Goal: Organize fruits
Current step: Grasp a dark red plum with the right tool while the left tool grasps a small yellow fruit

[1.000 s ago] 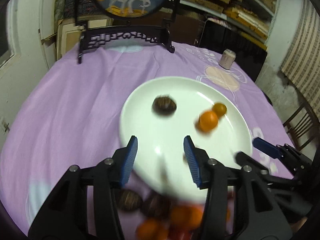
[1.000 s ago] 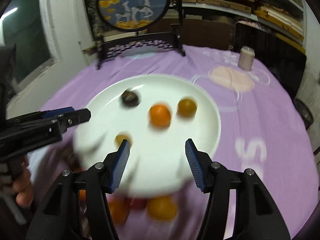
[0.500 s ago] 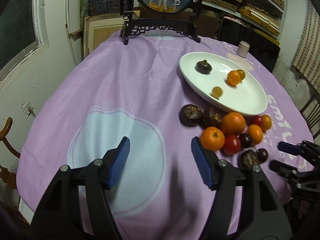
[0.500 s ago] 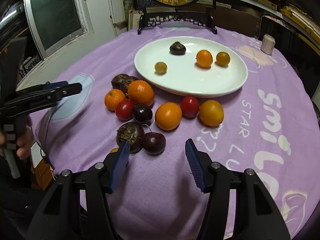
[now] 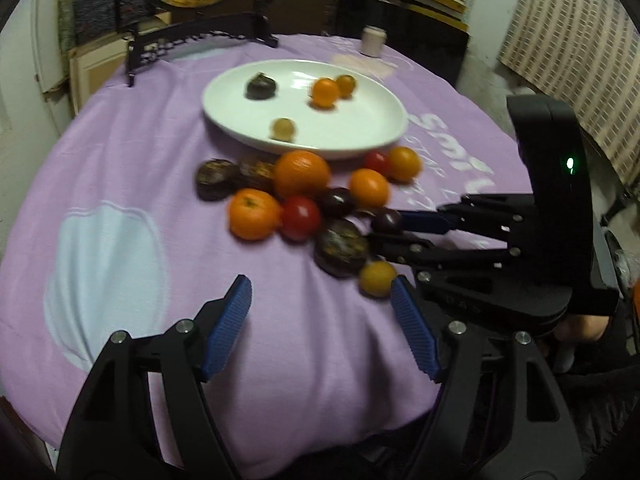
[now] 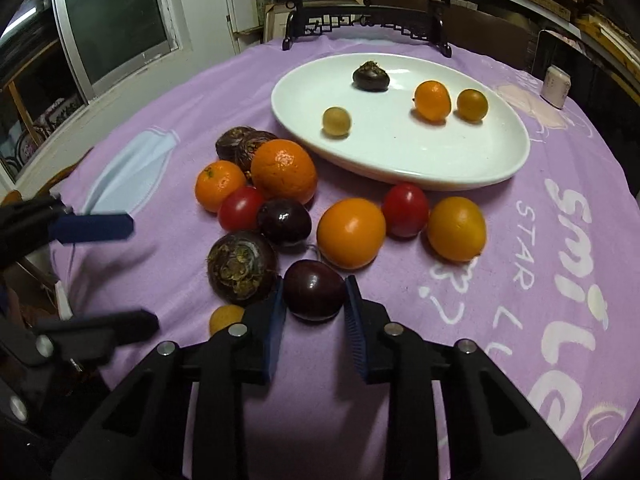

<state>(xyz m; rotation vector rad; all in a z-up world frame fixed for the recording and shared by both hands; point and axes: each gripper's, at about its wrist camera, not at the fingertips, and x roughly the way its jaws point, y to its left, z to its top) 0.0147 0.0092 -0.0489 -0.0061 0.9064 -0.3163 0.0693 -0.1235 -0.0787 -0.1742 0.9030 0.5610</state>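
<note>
right tongs (image 6: pixel 314 300) clamped on a dark purple plum (image 6: pixel 315 295); left tongs (image 5: pixel 320 322) widening over bare cloth with nothing between them.

the plum sits on the purple cloth of the desk (image 6: pixel 520 320) at the near edge of a loose fruit cluster, just beside a rough brown water chestnut (image 6: pixel 241 267) and a small yellow fruit (image 6: pixel 226 318). behind them lie oranges, the largest (image 6: pixel 284 171) near the white plate (image 6: pixel 400 160), two red tomatoes, one (image 6: pixel 406 209) just under the plate rim, and another dark plum (image 6: pixel 285 221). on the plate, well apart: one dark chestnut (image 6: pixel 371 76), a pale round fruit (image 6: pixel 337 121), and two small orange fruits side by side.
</note>
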